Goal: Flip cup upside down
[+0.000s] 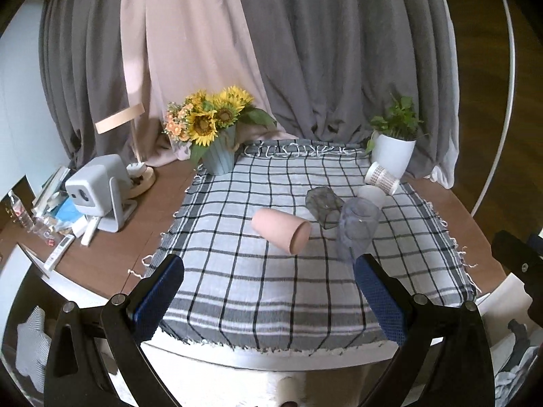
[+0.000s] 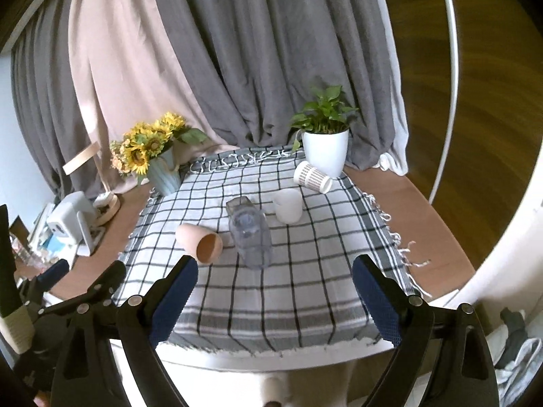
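Several cups rest on a checked cloth point(image 1: 237, 285) point(image 2: 305, 291). A pink cup point(image 1: 281, 231) point(image 2: 199, 242) lies on its side, mouth toward me. A clear bluish cup point(image 1: 358, 230) point(image 2: 250, 237) lies beside it, with a dark glass cup point(image 1: 323, 206) point(image 2: 239, 205) behind. A white cup point(image 1: 371, 196) point(image 2: 287, 205) stands upright. A white perforated cup point(image 1: 381, 177) point(image 2: 312, 176) lies on its side. My left gripper point(image 1: 268, 264) is open and empty, short of the cups. My right gripper point(image 2: 275, 266) is open and empty, near the clear cup.
A sunflower vase point(image 1: 217, 156) point(image 2: 163, 173) stands at the cloth's back left, a white plant pot point(image 1: 393, 152) point(image 2: 325, 152) at the back right. A grey device point(image 1: 98, 190) point(image 2: 69, 220) and clutter sit on the wooden table to the left. Curtains hang behind.
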A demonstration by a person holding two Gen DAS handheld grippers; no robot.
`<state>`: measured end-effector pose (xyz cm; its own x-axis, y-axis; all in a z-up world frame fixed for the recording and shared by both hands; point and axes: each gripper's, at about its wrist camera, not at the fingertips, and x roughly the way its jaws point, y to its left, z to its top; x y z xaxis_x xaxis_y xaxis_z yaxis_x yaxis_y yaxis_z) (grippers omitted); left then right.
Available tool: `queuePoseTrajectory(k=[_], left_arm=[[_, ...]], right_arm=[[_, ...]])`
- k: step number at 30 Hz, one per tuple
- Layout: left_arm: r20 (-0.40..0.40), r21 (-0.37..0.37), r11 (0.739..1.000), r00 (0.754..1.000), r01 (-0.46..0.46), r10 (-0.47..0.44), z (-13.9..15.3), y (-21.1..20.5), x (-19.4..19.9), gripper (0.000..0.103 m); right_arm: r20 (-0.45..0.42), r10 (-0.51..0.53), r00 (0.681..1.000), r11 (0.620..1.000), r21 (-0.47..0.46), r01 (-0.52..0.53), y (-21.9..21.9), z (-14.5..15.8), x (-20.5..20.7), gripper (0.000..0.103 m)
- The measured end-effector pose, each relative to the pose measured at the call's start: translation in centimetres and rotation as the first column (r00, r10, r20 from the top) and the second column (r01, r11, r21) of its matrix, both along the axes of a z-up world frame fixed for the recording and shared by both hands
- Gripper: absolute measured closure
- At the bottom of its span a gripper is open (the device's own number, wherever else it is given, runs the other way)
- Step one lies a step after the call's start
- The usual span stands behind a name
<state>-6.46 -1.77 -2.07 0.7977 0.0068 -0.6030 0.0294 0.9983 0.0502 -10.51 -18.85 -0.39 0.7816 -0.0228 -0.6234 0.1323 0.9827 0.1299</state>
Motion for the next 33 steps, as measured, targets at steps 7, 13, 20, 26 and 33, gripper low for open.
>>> queuePoseTrajectory(k=[7,13,20,26,33], left_arm=[[0.023,0.004,1.0,1.0,0.002,-0.002,0.4,-0.4,-3.0,0.0],[0.025,-0.013,1.0,1.0,0.015,-0.014,0.7,-0.9,-4.3,0.0],[0.039,-0.01,1.0,0.999,0.007,-0.007,0.8,-0.9,-5.1,0.0],[0.042,-0.015,1.0,0.999,0.001,0.0,0.9,-0.7,-5.3,0.0],[0.042,-0.013,1.0,0.999,-0.006,0.007,1.1,-0.6,-5.6,0.0]], right_arm=[[0.007,-0.01,1.0,1.0,0.005,0.009,-0.7,0.2,-3.1,0.01],[0.023,-0.013,1.0,1.0,-0.003,0.013,-1.0,0.6,-4.8,0.01],[0.025,-0.018,1.0,1.0,-0.008,0.018,-1.3,0.8,-5.5,0.01],[0.032,-0.017,0.999,1.0,-0.012,0.018,-1.3,0.9,-5.8,0.01],[0.03,-0.017,0.999,1.0,-0.01,0.018,-1.4,1.0,-6.0,0.01]])
